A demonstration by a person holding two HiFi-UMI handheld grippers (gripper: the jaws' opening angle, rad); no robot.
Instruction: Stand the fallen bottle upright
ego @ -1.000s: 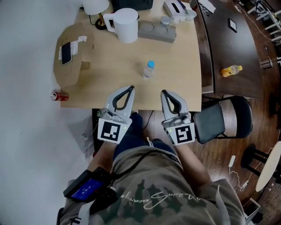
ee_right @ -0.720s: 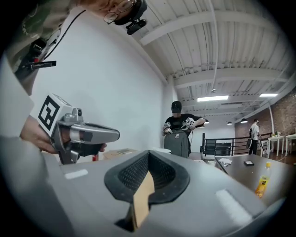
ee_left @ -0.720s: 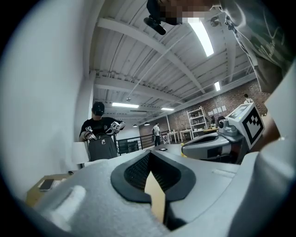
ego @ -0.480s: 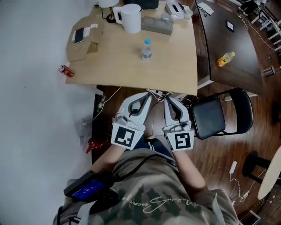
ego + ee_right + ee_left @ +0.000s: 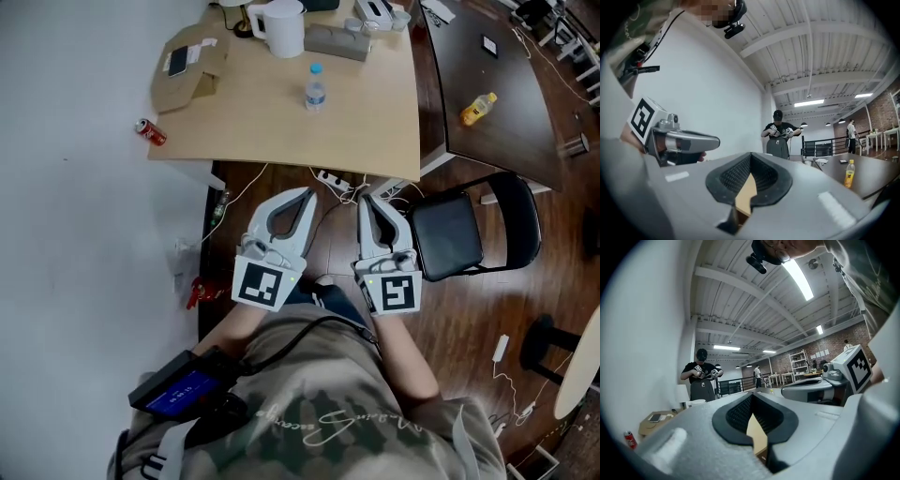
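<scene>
Wooden table (image 5: 281, 127) bears the bottle (image 5: 316, 86) upright, so hold your left gripper (image 5: 306, 193) and right gripper (image 5: 365, 200), both clenched empty, well clear of it.

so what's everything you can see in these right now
light table: 1, pale wood, top middle
water bottle: 1, clear with blue cap, upright on light table
jug: 1, white, light table's far edge
cardboard box: 1, brown, light table's left end
can: 1, red, at light table's left corner
dark table: 1, dark brown, right
yellow bottle: 1, yellow, on dark table
chair: 1, black, beside dark table
left gripper: 1, grey, jaws shut, empty
right gripper: 1, grey, jaws shut, empty
</scene>
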